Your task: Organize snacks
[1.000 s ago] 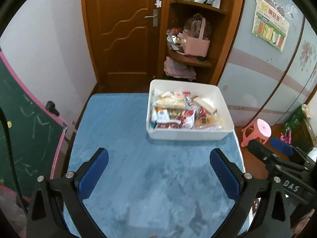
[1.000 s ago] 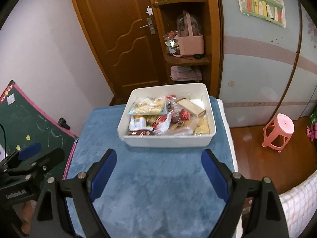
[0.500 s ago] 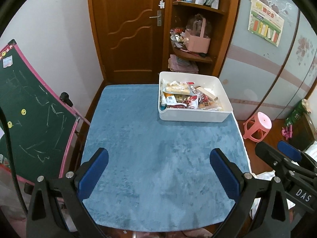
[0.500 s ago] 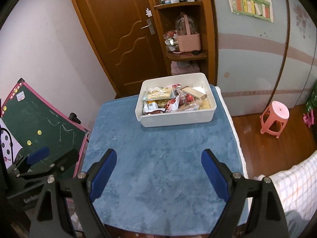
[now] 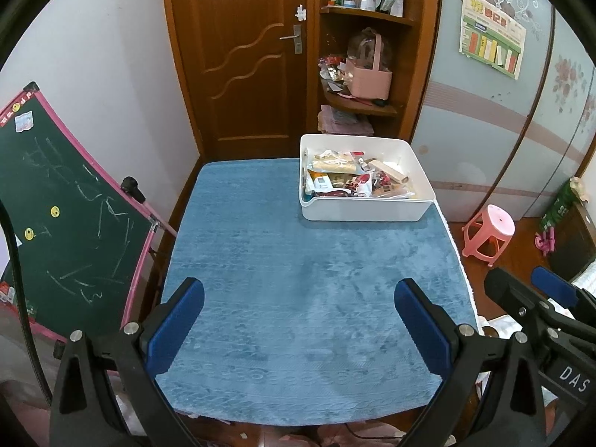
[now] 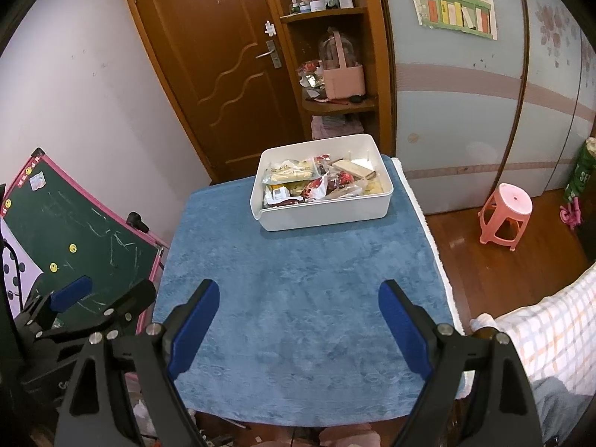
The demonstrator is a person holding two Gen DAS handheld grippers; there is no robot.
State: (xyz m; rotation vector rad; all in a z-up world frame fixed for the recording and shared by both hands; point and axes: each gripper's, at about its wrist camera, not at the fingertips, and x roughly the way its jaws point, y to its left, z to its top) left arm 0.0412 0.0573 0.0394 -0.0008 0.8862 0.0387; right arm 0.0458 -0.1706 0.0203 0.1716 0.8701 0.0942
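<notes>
While both grippers hang over the near edge of the table, the snacks [image 5: 354, 180] lie well beyond their fingers, heaped in a white bin [image 5: 421, 178] at the far right corner.

Item 1, left gripper [image 5: 300, 320]: black frame, blue pads, jaws spread wide with nothing between them but bare cloth. The bin sits far ahead and to the right of its right finger.

Item 2, right gripper [image 6: 298, 316]: same build, jaws likewise wide apart and empty. In its view the bin [image 6: 383, 182] stands far ahead, roughly centred between the fingers. Its side appears at the right of the left view, marked "DAS".

Item 3, bin: rectangular, smooth white plastic, rounded corners, low walls, one corner lip at near left. Contents: crinkled foil and clear plastic packets in red, yellow, white and tan, plus one flat tan bar-shaped pack lying on top toward the far right. Packet print is too small to read.

Item 4, blue table cover [image 5: 298, 279]: plush, short-piled, with a faint embossed scroll pattern along the near border; a white fringe shows at the right edge.

Item 5, surroundings: brown wooden door [image 5: 246, 56] with carved wavy lines and metal handle; corner shelves holding a pink basket [image 5: 368, 80] and small bottles; green chalkboard [image 5: 56, 208] in a pink frame at left, scribbled with chalk; pink plastic stool [image 5: 490, 232] on the wooden floor at right; colourful wall poster [image 5: 491, 43], lettering illegible.
</notes>
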